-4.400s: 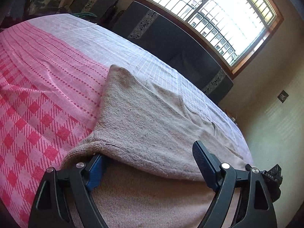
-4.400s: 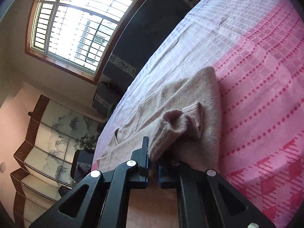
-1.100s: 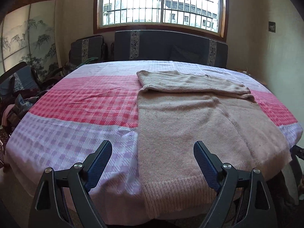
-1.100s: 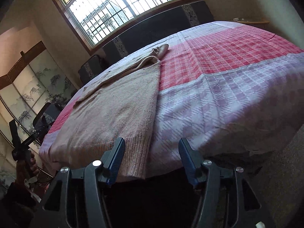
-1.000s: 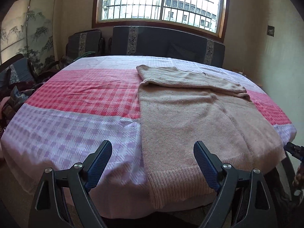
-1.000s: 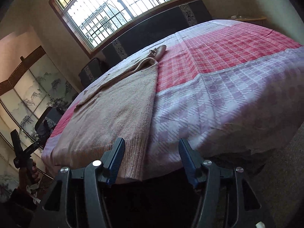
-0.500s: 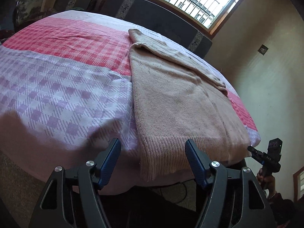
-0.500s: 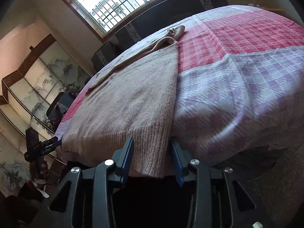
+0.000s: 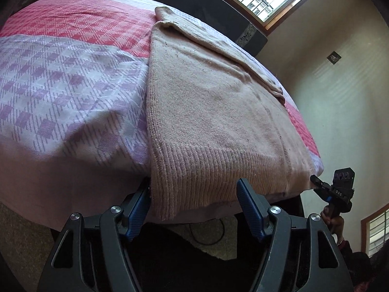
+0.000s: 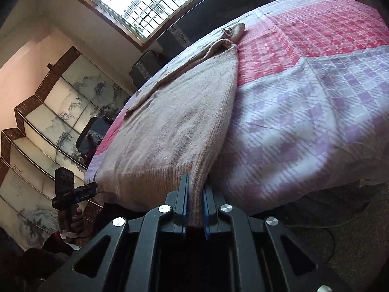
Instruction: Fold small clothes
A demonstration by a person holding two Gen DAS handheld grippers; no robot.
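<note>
A beige knit sweater [image 9: 214,112] lies flat on a bed with a pink and lilac checked cover [image 9: 60,77]; its top part is folded over at the far end and its ribbed hem hangs over the near edge. My left gripper [image 9: 194,199] is open, its jaws on either side of the hem's left corner. My right gripper [image 10: 195,199] is shut on the hem's right corner of the sweater [image 10: 175,126]. The right gripper also shows in the left wrist view [image 9: 316,181], at the hem's far right. The left gripper shows in the right wrist view [image 10: 93,185].
A dark sofa [image 9: 206,2] stands under a barred window [image 10: 145,2] beyond the bed. A painted folding screen [image 10: 48,112] stands at the left side. Dark floor with a cable [image 9: 209,233] lies below the bed edge.
Both grippers have dropped low and come in to the hem at the bed's near edge. The right gripper has shut on the hem's right corner. The left gripper stays open.
</note>
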